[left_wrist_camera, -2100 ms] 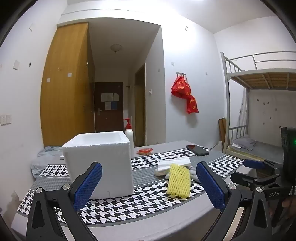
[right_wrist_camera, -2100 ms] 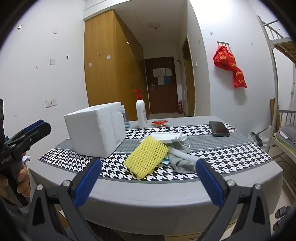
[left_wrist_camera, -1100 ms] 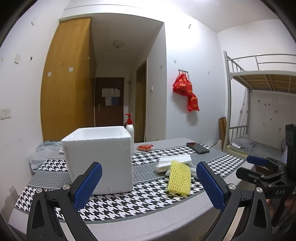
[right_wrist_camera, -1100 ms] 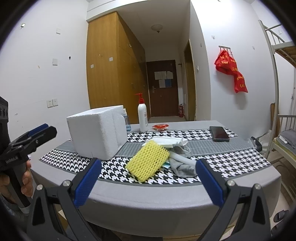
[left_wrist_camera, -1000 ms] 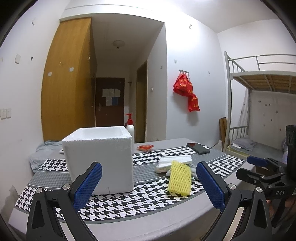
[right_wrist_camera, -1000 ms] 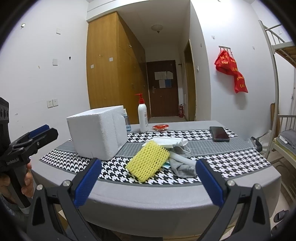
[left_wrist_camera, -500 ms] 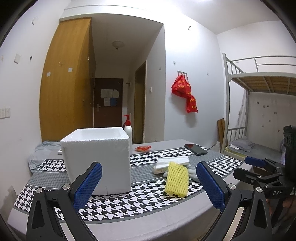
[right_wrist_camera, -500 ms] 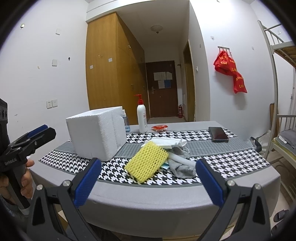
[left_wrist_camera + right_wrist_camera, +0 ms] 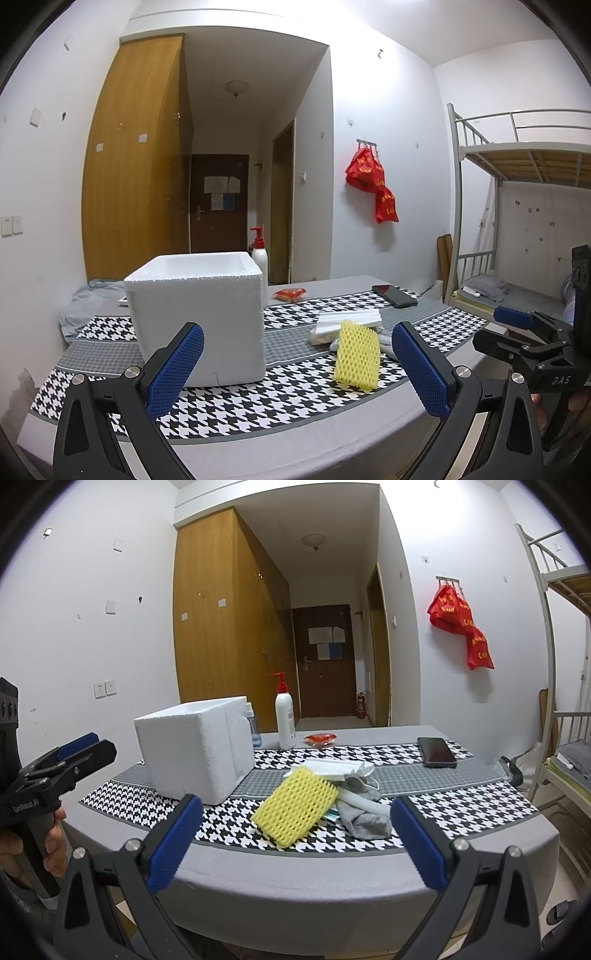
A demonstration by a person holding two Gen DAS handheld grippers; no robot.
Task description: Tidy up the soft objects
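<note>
A yellow foam net sleeve (image 9: 295, 807) (image 9: 357, 356) lies on the houndstooth runner, leaning on a small pile: a grey cloth (image 9: 364, 812), white foam pieces (image 9: 334, 766) (image 9: 349, 320). To their left stands an open white foam box (image 9: 201, 310) (image 9: 195, 746). My left gripper (image 9: 295, 369) is open, held short of the table in front of the box. My right gripper (image 9: 295, 838) is open too, off the table's near edge, facing the yellow sleeve. Each gripper shows in the other's view at the edge, held by a hand.
A pump bottle (image 9: 285, 716) and a small spray bottle (image 9: 253, 726) stand behind the box. A red packet (image 9: 320, 738) and a black phone (image 9: 436, 752) lie farther back on the grey table (image 9: 332, 871). A bunk bed (image 9: 517, 206) stands to the right.
Both views shifted only slightly; the left gripper rose a little, so the box's open top now shows. Nothing on the table moved, and both grippers stayed open.
</note>
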